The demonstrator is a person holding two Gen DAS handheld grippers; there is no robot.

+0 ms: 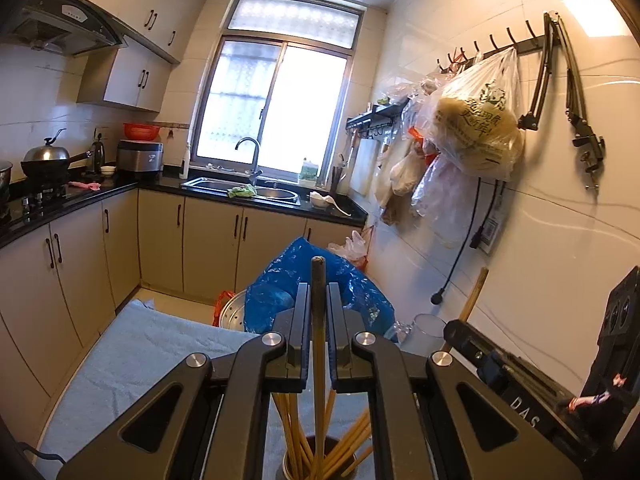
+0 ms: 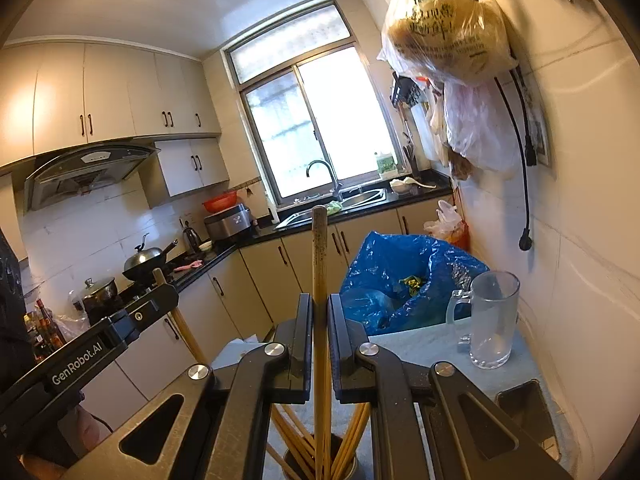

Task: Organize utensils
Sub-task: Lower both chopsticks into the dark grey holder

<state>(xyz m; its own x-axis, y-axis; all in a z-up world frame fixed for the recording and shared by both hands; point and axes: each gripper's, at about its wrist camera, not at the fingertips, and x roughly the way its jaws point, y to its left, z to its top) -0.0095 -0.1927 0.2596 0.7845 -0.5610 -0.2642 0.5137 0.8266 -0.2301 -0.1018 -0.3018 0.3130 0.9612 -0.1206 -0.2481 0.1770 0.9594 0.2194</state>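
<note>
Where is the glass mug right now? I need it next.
In the right wrist view the empty glass mug stands upright on the pale cloth-covered table, right of the tongs, just before the blue plastic bag and near the tiled wall.

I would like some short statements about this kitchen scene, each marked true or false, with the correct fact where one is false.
1. The left gripper is shut on a chopstick. True.
2. The right gripper is open and empty. False: it is shut on a chopstick.
3. A holder below the grippers has more chopsticks in it. True.
4. The glass mug is full of chopsticks. False: it looks empty.
5. The bag past the table is red. False: it is blue.
</note>
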